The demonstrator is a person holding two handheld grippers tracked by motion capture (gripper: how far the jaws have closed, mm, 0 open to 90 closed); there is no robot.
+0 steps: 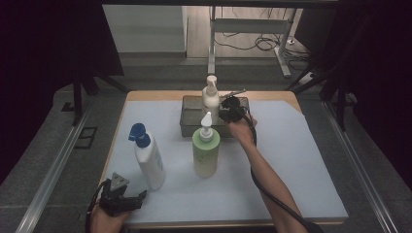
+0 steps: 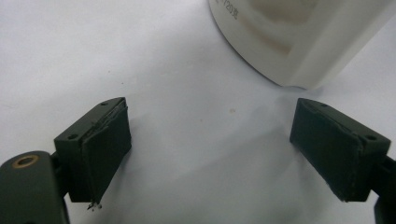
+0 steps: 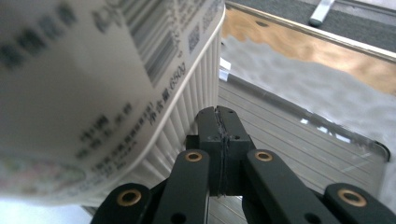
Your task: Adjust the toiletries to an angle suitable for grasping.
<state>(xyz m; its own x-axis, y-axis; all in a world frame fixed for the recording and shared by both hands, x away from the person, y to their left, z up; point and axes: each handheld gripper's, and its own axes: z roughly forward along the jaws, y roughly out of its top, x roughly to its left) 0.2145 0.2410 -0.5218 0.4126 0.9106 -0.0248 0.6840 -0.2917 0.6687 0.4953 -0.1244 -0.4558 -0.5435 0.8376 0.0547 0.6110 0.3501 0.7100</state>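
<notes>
The cream pump bottle stands upright in the clear tray at the far middle of the table, and in the right gripper view its ribbed side and printed label loom just left of the jaws. The right gripper hovers at the bottle's right side over the tray; its jaws are pressed flat together with nothing between them, pad against pad, and they lie just beside the bottle's ribbed wall, though whether they touch it cannot be told. Just in front of the tray stands a green pump bottle, and to its left, nearer the person, a white bottle with a blue pump. The left gripper rests at the near left edge, near the foot of that white bottle; in the left gripper view its two pads stand spread wide apart, holding nothing, with the bottle's base beyond them and clear of both. All of this sits on a pale sheet spread over a wooden tabletop. Around the table lies grey carpeted floor, dark curtains hang at both sides, and behind it are a metal frame and loose cables on a lighter floor.
</notes>
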